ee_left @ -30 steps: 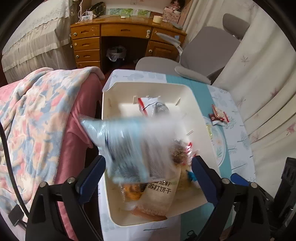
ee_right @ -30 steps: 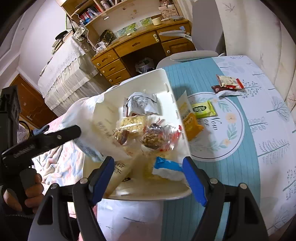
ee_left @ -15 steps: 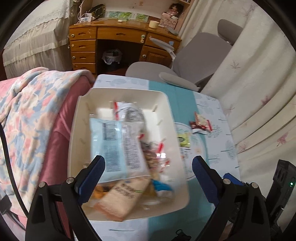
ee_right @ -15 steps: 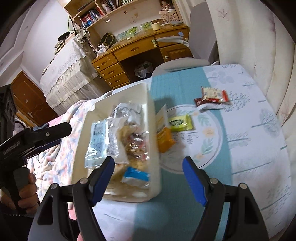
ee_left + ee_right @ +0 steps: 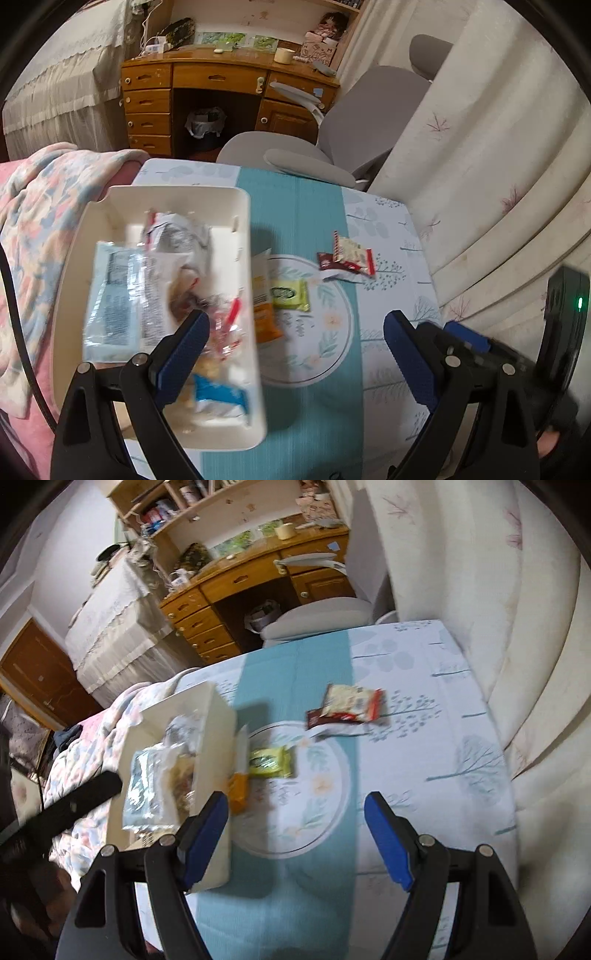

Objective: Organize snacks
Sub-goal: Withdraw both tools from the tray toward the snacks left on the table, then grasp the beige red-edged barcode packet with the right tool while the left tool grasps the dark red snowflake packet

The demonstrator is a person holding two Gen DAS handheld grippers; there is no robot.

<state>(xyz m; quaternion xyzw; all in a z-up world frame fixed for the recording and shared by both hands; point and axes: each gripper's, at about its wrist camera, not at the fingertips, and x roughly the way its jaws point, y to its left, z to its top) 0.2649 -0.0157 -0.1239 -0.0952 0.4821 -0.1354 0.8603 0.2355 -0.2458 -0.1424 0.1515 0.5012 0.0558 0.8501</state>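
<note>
A cream plastic bin (image 5: 162,192) (image 5: 210,738) sits at the table's left edge, filled with several snack packets; a pale blue-and-clear packet (image 5: 114,295) lies on top. Outside it, against its right wall, lean an orange packet (image 5: 264,306) (image 5: 238,790) and a green packet (image 5: 290,295) (image 5: 269,762). Farther right lie a white-and-red packet (image 5: 351,253) (image 5: 351,701) and a dark red one (image 5: 327,260). My left gripper (image 5: 295,354) hangs open and empty above the bin's right wall. My right gripper (image 5: 295,834) is open and empty over the round table print.
The table carries a teal-striped cloth with tree prints (image 5: 443,738). A grey office chair (image 5: 354,122) stands behind it, a wooden desk (image 5: 221,85) beyond. A flowered blanket (image 5: 33,206) lies left of the bin. White curtains (image 5: 480,166) hang along the right side.
The pale blue packet left my left gripper and now lies in the bin. Both grippers swung to the right, away from the bin and toward the loose packets on the table.
</note>
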